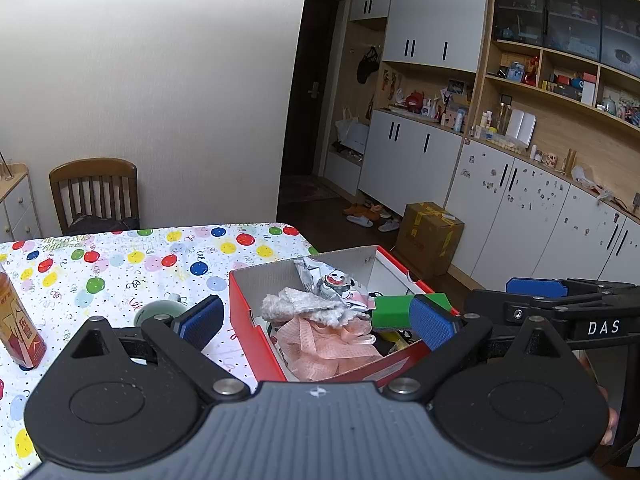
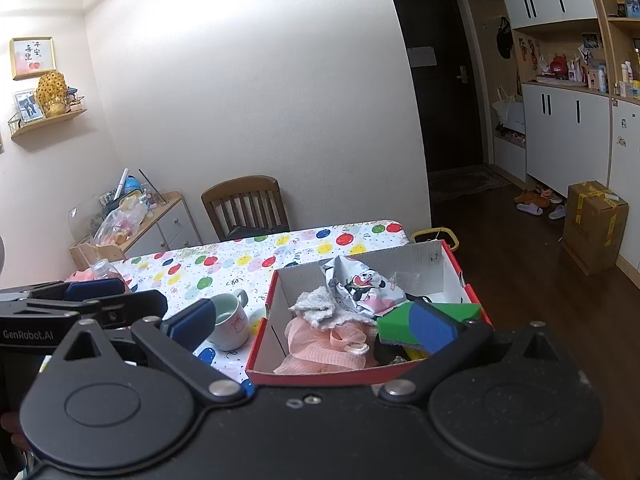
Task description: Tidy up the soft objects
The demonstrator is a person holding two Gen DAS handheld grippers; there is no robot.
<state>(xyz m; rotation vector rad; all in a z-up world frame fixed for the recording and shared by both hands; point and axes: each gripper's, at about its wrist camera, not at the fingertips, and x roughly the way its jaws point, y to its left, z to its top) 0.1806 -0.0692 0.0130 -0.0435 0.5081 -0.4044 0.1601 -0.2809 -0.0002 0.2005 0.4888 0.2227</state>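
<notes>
A red cardboard box (image 1: pixel 256 312) (image 2: pixel 264 344) sits on the table's right end. In it lie a pink mesh puff (image 1: pixel 328 344) (image 2: pixel 320 340), a grey-white cloth (image 1: pixel 300 304) (image 2: pixel 316 304), a cartoon-print pouch (image 1: pixel 332 280) (image 2: pixel 364 284) and a green sponge (image 1: pixel 392 310) (image 2: pixel 432 312). My left gripper (image 1: pixel 316 320) is open and empty, raised in front of the box. My right gripper (image 2: pixel 312 324) is open and empty, also before the box. Each gripper shows at the edge of the other's view.
The table has a balloon-print cloth (image 1: pixel 140 264) (image 2: pixel 240 260). A white-green mug (image 2: pixel 230 320) (image 1: pixel 158 312) stands left of the box. A drink bottle (image 1: pixel 18 324) stands at the left. A wooden chair (image 1: pixel 94 192) is behind the table. A cardboard carton (image 1: pixel 430 236) is on the floor.
</notes>
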